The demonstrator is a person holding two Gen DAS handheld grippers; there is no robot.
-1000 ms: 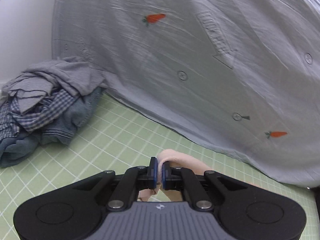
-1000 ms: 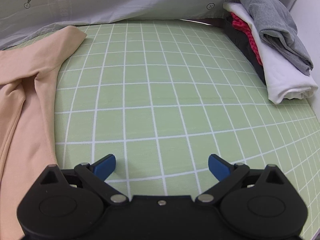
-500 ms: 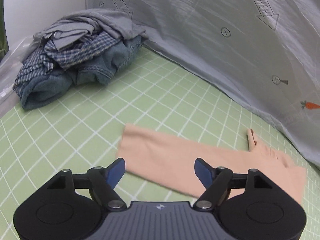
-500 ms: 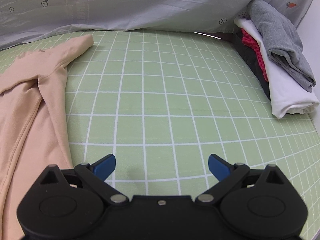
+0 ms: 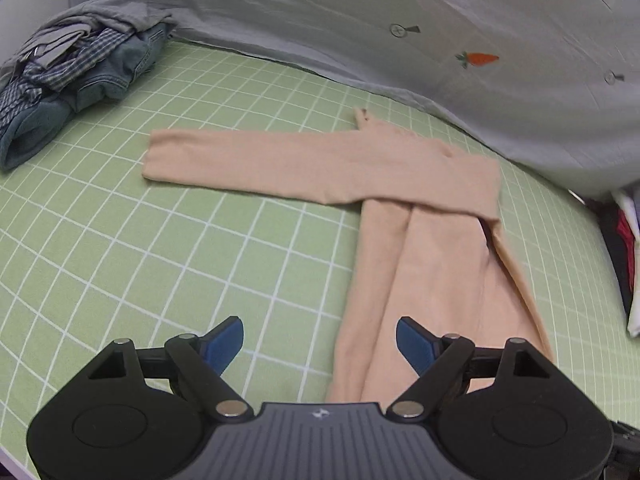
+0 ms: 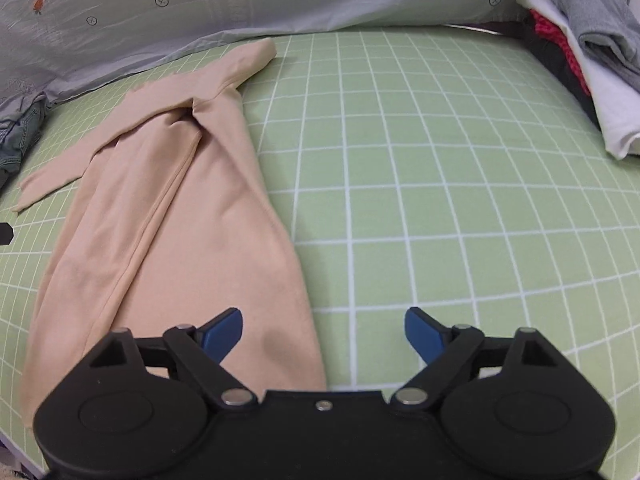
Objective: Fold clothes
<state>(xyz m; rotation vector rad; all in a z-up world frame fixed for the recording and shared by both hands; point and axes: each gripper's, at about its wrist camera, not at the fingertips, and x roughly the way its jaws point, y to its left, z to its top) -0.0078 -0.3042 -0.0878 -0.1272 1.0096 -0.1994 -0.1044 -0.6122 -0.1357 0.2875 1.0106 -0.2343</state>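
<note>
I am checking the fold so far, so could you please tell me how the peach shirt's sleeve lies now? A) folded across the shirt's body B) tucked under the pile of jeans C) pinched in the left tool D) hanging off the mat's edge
A: in the left wrist view the sleeve lies flat across the top of the peach shirt, and the left tool is open and holds nothing.

Shirt [image 5: 432,248] flat on mat [image 5: 180,240], unfolded pile [image 5: 76,72] far left, folded stack [image 6: 580,60] far right
</note>
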